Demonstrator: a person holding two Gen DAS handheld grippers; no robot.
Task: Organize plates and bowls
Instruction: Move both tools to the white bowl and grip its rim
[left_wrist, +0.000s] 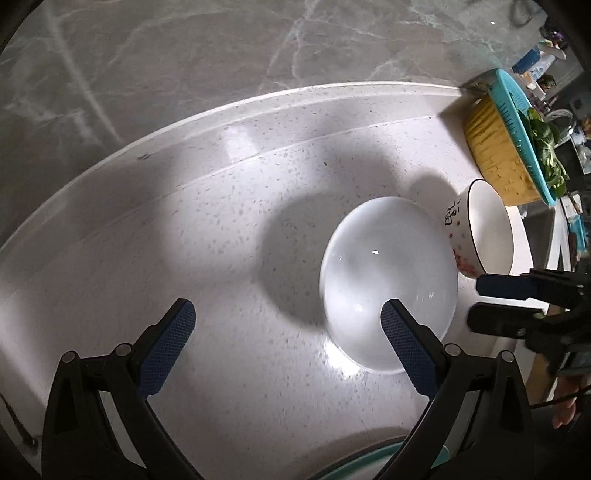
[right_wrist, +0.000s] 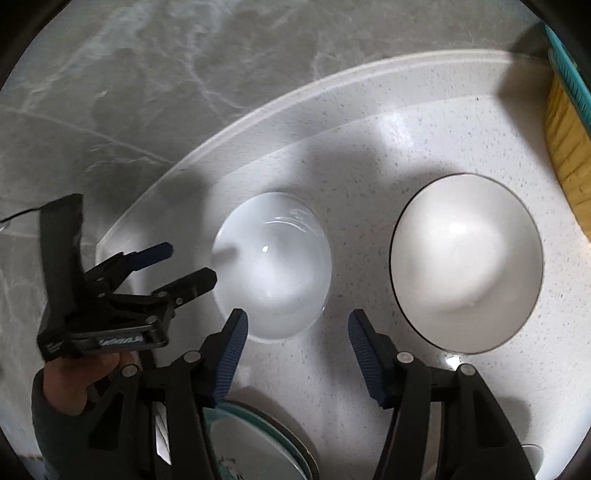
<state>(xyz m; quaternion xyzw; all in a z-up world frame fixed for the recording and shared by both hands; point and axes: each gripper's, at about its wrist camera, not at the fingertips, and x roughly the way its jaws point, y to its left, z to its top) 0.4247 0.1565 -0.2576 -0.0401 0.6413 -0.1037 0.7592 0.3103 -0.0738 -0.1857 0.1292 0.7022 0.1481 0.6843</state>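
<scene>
A plain white bowl (left_wrist: 388, 280) (right_wrist: 273, 269) sits upright on the speckled white counter (left_wrist: 221, 221). A larger white bowl with a dark rim and red-dotted outside (left_wrist: 487, 232) (right_wrist: 467, 262) stands just right of it. My left gripper (left_wrist: 288, 321) is open and empty, its right finger over the plain bowl's near rim; it also shows in the right wrist view (right_wrist: 190, 264). My right gripper (right_wrist: 297, 332) is open and empty, above the counter between the two bowls; it also shows in the left wrist view (left_wrist: 484, 301). A teal-rimmed plate (right_wrist: 258, 443) lies under the grippers.
A yellow basin with a teal colander of leafy greens (left_wrist: 517, 140) (right_wrist: 567, 122) stands at the right by the grey marble wall (left_wrist: 184, 55). The counter's raised back edge (left_wrist: 258, 103) curves behind the bowls. A sink area lies at the far right (left_wrist: 543, 236).
</scene>
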